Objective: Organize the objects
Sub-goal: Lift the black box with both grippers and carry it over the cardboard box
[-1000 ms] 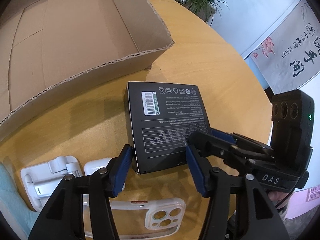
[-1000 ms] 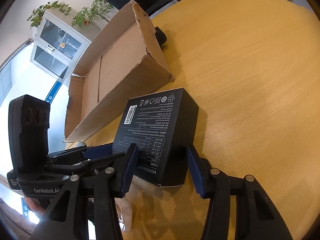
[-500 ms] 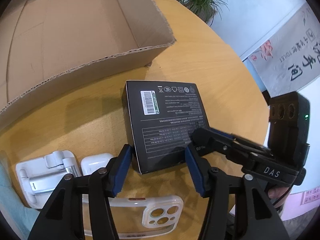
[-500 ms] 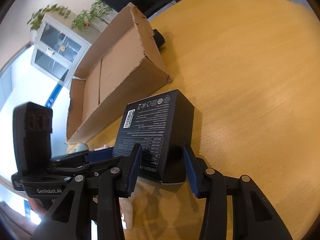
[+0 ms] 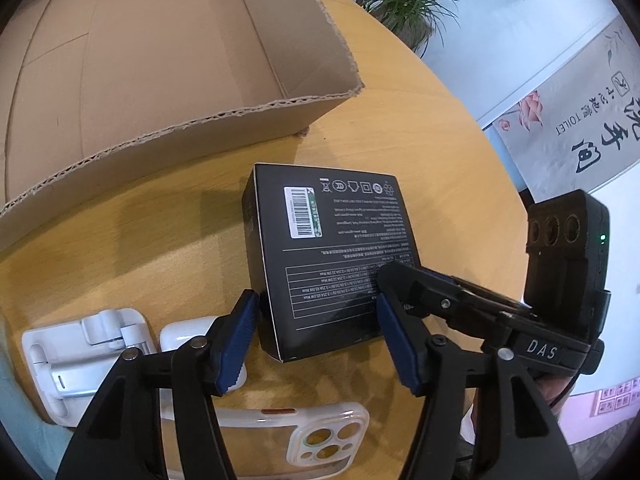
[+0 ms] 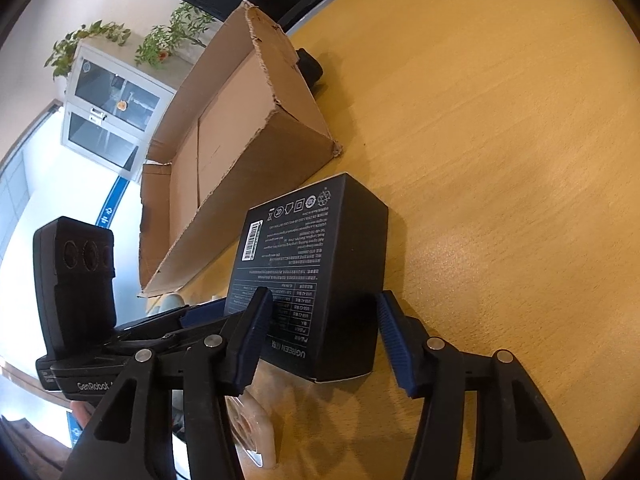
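A black carton with a barcode label lies label side up on the round wooden table, just in front of an open cardboard box. My left gripper straddles its near end, and its blue pads have eased off the sides. From the other side my right gripper straddles the same carton. Its jaws are opening, and a gap shows at the right pad. One right finger lies across the carton's corner. The cardboard box looks empty.
A white folding stand, a white earbud case and a clear phone case lie near the left gripper. A small black object sits behind the cardboard box. Bare tabletop stretches to the right.
Both pairs of jaws have spread a little wider around the black carton, and the right pads no longer press it. The carton and both hands have stayed about where they were.
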`<state>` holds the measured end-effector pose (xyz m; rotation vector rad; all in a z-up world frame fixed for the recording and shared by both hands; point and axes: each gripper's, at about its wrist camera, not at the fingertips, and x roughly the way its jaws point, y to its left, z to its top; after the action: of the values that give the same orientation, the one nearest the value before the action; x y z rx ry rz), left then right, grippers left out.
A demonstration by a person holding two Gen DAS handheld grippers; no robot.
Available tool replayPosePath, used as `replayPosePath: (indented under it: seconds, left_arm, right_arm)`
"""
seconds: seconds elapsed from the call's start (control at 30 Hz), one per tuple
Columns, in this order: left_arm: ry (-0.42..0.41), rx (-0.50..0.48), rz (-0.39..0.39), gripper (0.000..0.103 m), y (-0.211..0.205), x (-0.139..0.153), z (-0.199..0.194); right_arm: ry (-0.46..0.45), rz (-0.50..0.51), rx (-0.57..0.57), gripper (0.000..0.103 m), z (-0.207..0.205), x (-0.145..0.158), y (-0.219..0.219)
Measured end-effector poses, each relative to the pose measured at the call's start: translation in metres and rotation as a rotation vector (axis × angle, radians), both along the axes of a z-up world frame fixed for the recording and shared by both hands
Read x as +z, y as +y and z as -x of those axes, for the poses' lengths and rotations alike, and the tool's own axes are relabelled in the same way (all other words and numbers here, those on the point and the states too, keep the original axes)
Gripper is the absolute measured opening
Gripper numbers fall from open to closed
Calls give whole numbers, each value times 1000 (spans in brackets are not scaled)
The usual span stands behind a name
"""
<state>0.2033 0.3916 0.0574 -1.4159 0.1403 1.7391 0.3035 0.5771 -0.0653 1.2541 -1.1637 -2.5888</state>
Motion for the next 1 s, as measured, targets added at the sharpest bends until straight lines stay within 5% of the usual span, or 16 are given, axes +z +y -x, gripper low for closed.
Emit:
replayPosePath:
  seconds: [0.1,1.0]
  left_arm:
    - [39,-27,5,58,3,5,-8]
    - [134,-28,-89,58,-9,39,-20]
  right_arm:
    - [6,-66,3,52,-1,9,-6]
    - [108,-139,-41,46,-35,54,-12]
